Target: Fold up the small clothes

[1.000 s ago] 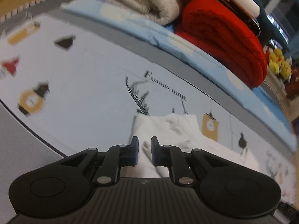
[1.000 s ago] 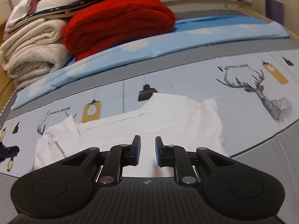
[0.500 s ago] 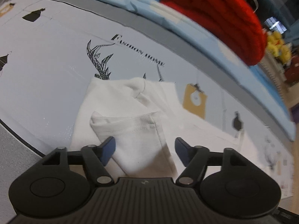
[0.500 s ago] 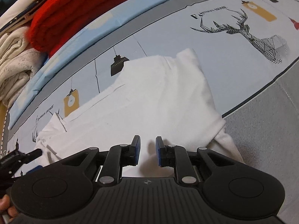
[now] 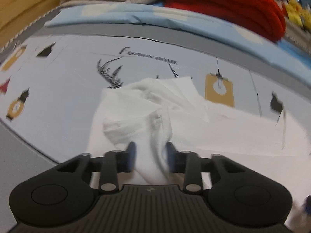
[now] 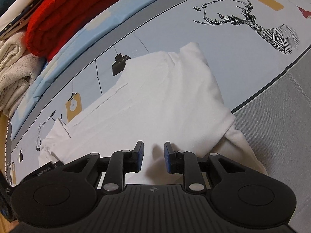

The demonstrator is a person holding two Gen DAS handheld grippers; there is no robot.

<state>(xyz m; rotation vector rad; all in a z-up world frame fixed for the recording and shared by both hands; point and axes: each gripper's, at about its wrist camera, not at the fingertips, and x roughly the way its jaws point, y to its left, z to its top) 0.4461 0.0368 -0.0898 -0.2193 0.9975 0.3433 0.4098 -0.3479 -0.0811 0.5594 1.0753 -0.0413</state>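
Jaws of left gripper (image 5: 149, 156) closing, a bunched ridge of white fabric standing between the blue pads; the blurred left wrist view does not settle whether the pads press it yet. Jaws of right gripper (image 6: 152, 156) opening, narrowly spread, a small raised pleat of the same cloth between them with a clear gap on each side, so nothing pinched there. Item in hand: one small white garment (image 6: 155, 101), lying crumpled and partly doubled over on the printed bedsheet (image 6: 223, 44), its near edge under both grippers and one corner trailing onto the grey border (image 6: 276, 120) of the sheet. Placement judged purposeful: each gripper sits at one end of the garment's near edge, probably so the edge can be lifted and carried across for a fold; the fold itself looks barely begun. Beyond the garment, a light blue strip of bedding (image 5: 175, 19), then a folded red knit blanket (image 6: 77, 7) beside a stack of cream blankets (image 6: 13, 68). Yellow plush toys (image 5: 297, 15) farther off, right of the red blanket, blurred. Legible print on the sheet: "FASHION HOME" beside the geometric deer head (image 6: 252, 25); lamp and light-bulb motifs carry no readable text.
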